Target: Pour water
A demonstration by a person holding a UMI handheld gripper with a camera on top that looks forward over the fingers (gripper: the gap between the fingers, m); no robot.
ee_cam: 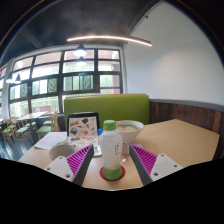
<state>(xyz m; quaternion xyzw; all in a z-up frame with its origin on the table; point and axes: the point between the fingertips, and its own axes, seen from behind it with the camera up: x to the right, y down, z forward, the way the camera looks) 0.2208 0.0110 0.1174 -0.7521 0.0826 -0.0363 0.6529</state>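
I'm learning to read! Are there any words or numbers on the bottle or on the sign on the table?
Bottle, standing between the gripper fingers with a gap each side: no words visible.
Standing sign on the table: has print, too small to read.
Bowl: no text visible.

no legible text, labels or numbers anywhere

The tool (112, 163) has two pale grey fingers, each bearing a ridged magenta pad (146, 158) inside.
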